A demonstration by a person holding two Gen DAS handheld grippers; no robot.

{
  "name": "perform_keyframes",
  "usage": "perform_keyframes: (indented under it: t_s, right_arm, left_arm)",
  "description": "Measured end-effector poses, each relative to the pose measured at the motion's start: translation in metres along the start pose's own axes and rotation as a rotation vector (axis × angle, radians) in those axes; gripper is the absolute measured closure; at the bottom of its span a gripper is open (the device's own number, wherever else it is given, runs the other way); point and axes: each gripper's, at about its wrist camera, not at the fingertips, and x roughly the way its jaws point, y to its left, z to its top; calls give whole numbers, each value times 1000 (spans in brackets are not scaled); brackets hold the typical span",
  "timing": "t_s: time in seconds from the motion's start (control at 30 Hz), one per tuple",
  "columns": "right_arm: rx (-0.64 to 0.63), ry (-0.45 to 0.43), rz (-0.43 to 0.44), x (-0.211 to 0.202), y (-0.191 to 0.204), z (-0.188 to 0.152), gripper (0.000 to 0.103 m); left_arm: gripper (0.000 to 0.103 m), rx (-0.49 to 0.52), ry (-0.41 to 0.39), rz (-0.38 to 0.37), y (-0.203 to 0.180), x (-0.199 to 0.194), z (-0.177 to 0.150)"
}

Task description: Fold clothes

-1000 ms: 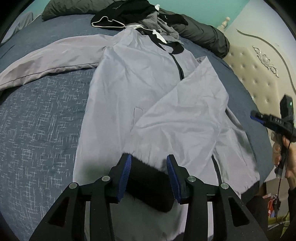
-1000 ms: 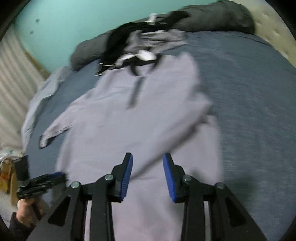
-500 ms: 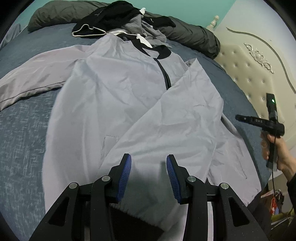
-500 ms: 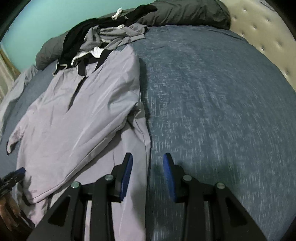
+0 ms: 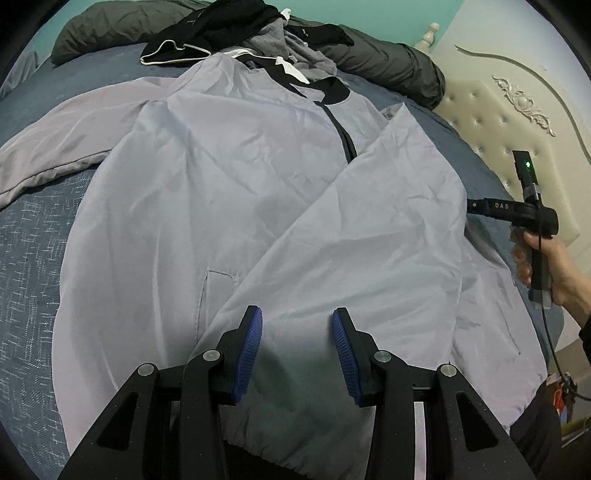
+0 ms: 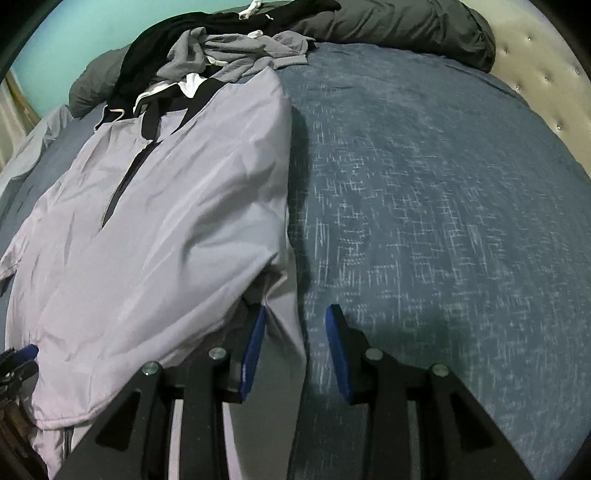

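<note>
A light grey jacket (image 5: 229,192) with a black collar and zip lies spread face up on the blue bed (image 5: 29,236). Its right sleeve (image 5: 369,236) is folded across the chest; the left sleeve (image 5: 66,147) stretches out to the left. My left gripper (image 5: 297,350) is open and empty over the folded sleeve near the hem. My right gripper (image 6: 295,347) is open and empty over the jacket's right edge (image 6: 284,314), with its left pad (image 6: 255,350) over the cloth. The right gripper also shows in the left wrist view (image 5: 532,218), held by a hand.
A pile of black and grey clothes (image 5: 251,33) and a dark grey duvet (image 5: 388,62) lie at the far end of the bed. A padded cream headboard (image 5: 517,122) stands at the right. Bare blue bedding (image 6: 443,221) lies to the right of the jacket.
My left gripper let go of the dark sleeve cuff and drew back toward the hem. My right gripper swung right and came down to the jacket's right edge.
</note>
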Motion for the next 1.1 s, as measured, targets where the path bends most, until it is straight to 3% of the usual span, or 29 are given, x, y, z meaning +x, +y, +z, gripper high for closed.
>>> perform_keyframes:
  t_s: [0.3, 0.4, 0.53, 0.73, 1.0, 1.1]
  right_arm:
    - [32, 0, -8, 19, -4, 11, 69]
    - [25, -17, -34, 13, -5, 11, 91]
    - [15, -38, -68, 7, -6, 11, 99]
    - [53, -50, -91, -3, -26, 7, 100]
    - [193, -49, 35, -8, -51, -6, 100]
    - [176, -76, 55, -21, -54, -10, 91]
  left_arm:
    - [60, -3, 0, 1, 0, 1, -1]
    - [60, -6, 1, 3, 0, 1, -2]
    - [60, -8, 0, 2, -1, 0, -1]
    - [60, -5, 3, -1, -1, -1, -2]
    - [60, -22, 0, -5, 5, -5, 1]
    - [60, -19, -5, -3, 5, -7, 2]
